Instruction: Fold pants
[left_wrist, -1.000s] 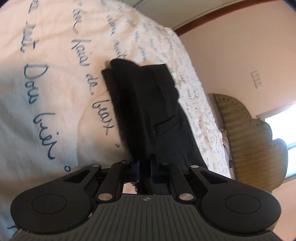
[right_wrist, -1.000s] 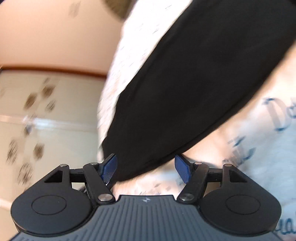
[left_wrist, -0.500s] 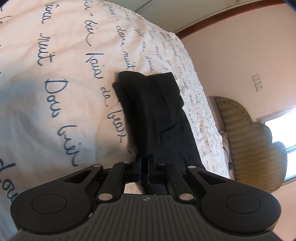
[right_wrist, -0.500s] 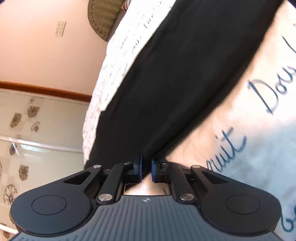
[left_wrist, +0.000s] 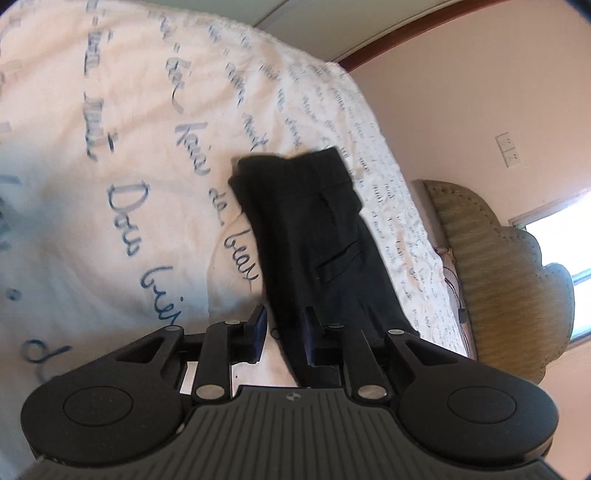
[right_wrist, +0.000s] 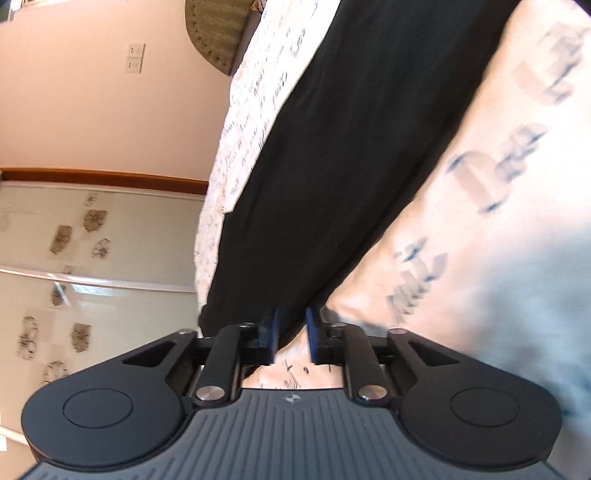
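Black pants (left_wrist: 317, 236) lie lengthwise on a white bed cover with blue script, waist end far from me, back pocket up. My left gripper (left_wrist: 283, 325) is open a little, its fingers straddling the near edge of the pants. In the right wrist view the pants (right_wrist: 354, 155) run up and to the right. My right gripper (right_wrist: 291, 332) is open a little, its blue pads on either side of the fabric's lower edge, over the bed cover.
The bed cover (left_wrist: 110, 206) spreads to the left. A padded olive headboard (left_wrist: 509, 280) stands at the right, by a pink wall with sockets (left_wrist: 509, 149). A tiled floor (right_wrist: 74, 258) lies beyond the bed edge in the right wrist view.
Both grippers were shut on the pants edge half a second ago; both have now parted their fingers slightly. The views have shifted, with motion blur.
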